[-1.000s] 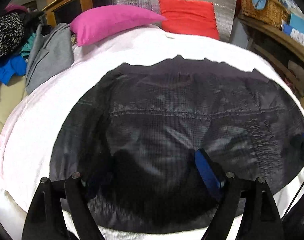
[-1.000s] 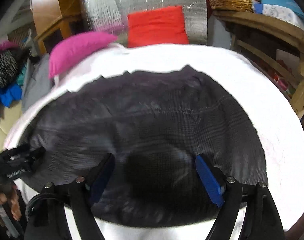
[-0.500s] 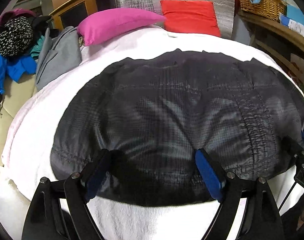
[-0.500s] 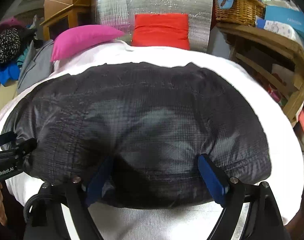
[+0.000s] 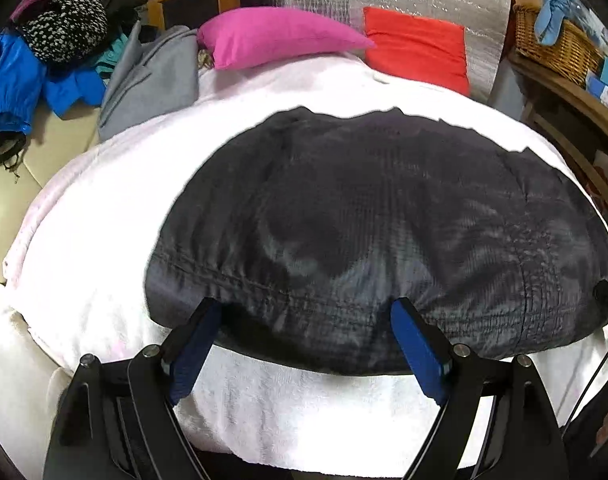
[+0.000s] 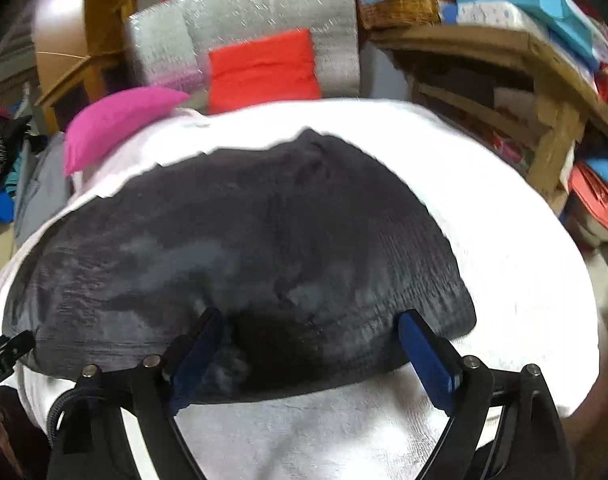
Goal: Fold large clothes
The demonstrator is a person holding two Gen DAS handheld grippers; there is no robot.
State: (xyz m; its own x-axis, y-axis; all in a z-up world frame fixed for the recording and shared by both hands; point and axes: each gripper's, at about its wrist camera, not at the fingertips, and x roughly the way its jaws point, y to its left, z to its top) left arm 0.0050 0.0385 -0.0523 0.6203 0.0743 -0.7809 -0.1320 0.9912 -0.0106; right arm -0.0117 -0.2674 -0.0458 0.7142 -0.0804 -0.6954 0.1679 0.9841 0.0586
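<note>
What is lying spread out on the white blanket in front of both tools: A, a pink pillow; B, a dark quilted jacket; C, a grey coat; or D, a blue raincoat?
B: the dark quilted jacket covers the middle of the white blanket, just ahead of both tools.

Dim room light, overexposed white bedding (image 5: 104,248), motion blur, fisheye-warped edges.

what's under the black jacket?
The black jacket lies spread on a white fleece blanket, which shows past every edge of it. Whatever the blanket rests on, and anything directly beneath the jacket, is covered and cannot be seen.
</note>
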